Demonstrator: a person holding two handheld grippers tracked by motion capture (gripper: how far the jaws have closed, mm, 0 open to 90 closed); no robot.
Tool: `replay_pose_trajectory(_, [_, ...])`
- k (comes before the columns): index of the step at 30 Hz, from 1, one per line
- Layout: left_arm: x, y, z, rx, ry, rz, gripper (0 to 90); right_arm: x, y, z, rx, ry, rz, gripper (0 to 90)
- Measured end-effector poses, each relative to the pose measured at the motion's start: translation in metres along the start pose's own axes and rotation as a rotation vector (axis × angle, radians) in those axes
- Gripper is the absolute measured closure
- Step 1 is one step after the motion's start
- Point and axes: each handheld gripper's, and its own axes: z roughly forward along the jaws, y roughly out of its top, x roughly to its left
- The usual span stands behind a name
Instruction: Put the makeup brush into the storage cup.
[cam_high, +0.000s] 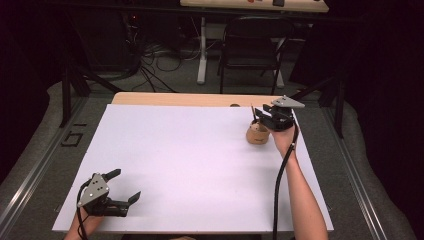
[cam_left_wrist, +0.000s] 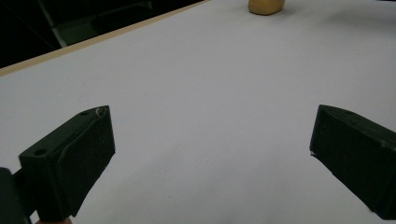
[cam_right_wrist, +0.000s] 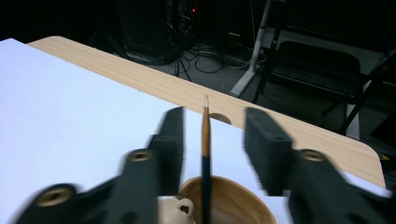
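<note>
Brush (cam_right_wrist: 206, 140) stands upright in a tan cup (cam_high: 258, 134) at the far right of the white counter (cam_high: 190, 165), its thin handle rising above the rim. The right gripper (cam_high: 263, 114) hangs over the cup with its fingers (cam_right_wrist: 170, 135) apart, one on each side of the handle and touching neither side as far as the right gripper view shows. The handle sits nearer the finger on that view's left than the one on its right.

The step in hand looks like the reach for the brush: the gripper is lined up but has not closed. The next move would call for centring the handle a little better between the fingers, then closing gently on it and lifting straight up, so the light cup is not dragged or tipped.

The left gripper (cam_high: 121, 186) rests at the near left corner of the counter, well apart from the cup, its fingers (cam_left_wrist: 74, 156) wide apart and holding nothing. It could come across to steady the cup if the brush sticks.
</note>
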Motion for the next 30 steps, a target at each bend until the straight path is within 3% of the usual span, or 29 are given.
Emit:
replay_pose_trajectory(5, [0.000, 0.000, 0.000, -0.001, -0.005, 0.005, 0.0, 0.002, 0.003, -0.005, 0.016, 0.049, 0.027, 30.4])
replay_pose_trajectory(11, [0.001, 0.000, -0.001, -0.007, -0.002, 0.001, 0.0, 0.009, 0.003, -0.012, 0.033, 0.100, 0.020, 14.8])
replay_pose_trajectory(15, [0.000, 0.000, -0.001, -0.004, -0.002, 0.006, 0.0, 0.015, 0.003, -0.017, 0.017, 0.124, 0.017, 11.8])
replay_pose_trajectory(23, [0.000, 0.000, -0.001, -0.007, 0.002, 0.004, 0.0, 0.029, -0.003, -0.024, 0.034, 0.139, 0.000, 5.1])
replay_pose_trajectory(30, [0.000, 0.000, -0.001, -0.006, 0.001, 0.003, 0.0, 0.040, -0.003, -0.031, 0.003, 0.151, -0.010, 1.0])
